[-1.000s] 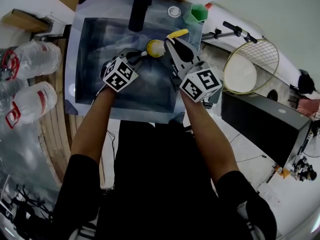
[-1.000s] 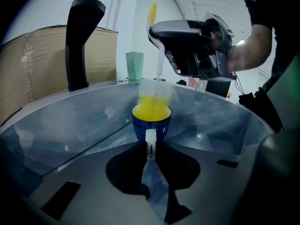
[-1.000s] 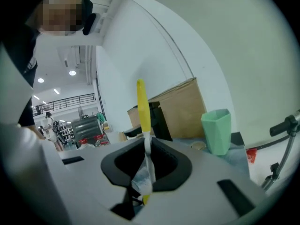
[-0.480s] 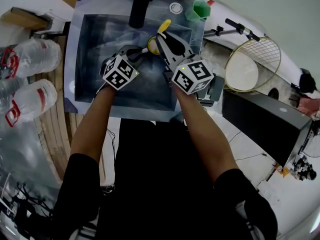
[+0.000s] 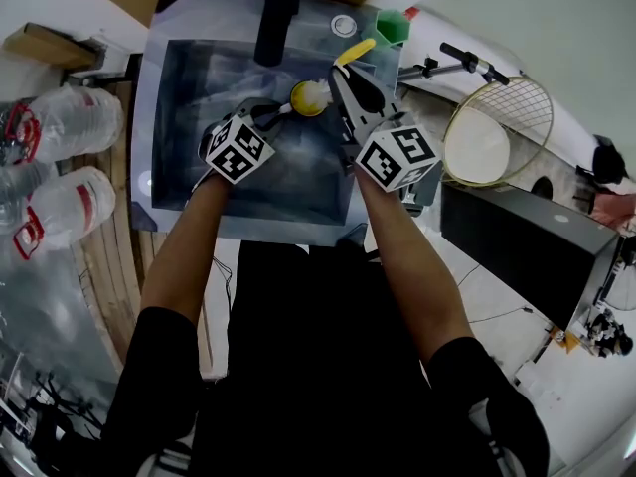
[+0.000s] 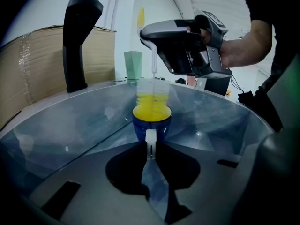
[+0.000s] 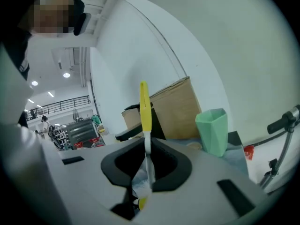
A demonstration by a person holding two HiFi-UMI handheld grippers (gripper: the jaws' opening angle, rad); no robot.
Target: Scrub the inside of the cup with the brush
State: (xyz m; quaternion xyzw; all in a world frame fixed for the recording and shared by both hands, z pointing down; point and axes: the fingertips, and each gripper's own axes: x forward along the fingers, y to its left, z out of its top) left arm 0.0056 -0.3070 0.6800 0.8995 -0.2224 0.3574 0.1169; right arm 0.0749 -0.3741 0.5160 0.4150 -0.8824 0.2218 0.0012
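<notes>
A blue cup (image 5: 309,97) with a yellow inside is held over the steel sink (image 5: 169,117). My left gripper (image 5: 276,112) is shut on its white handle (image 6: 150,142), and the cup (image 6: 151,118) stands upright just beyond the jaws. My right gripper (image 5: 343,82) is shut on the brush (image 5: 353,56), whose yellow handle sticks up to the right. In the left gripper view the brush head (image 6: 152,95) reaches down into the cup's mouth below the right gripper (image 6: 187,46). The brush's yellow handle (image 7: 144,107) stands upright between the jaws of my right gripper (image 7: 148,168).
A black faucet (image 5: 276,13) rises at the sink's far edge, and a green cup (image 5: 393,26) stands at its far right corner. Water bottles (image 5: 70,117) lie to the left. A racket (image 5: 497,132) and a black box (image 5: 527,241) are to the right.
The right gripper swung left with the brush handle tilting left over the cup, then came back right. The left gripper and cup stayed put.
</notes>
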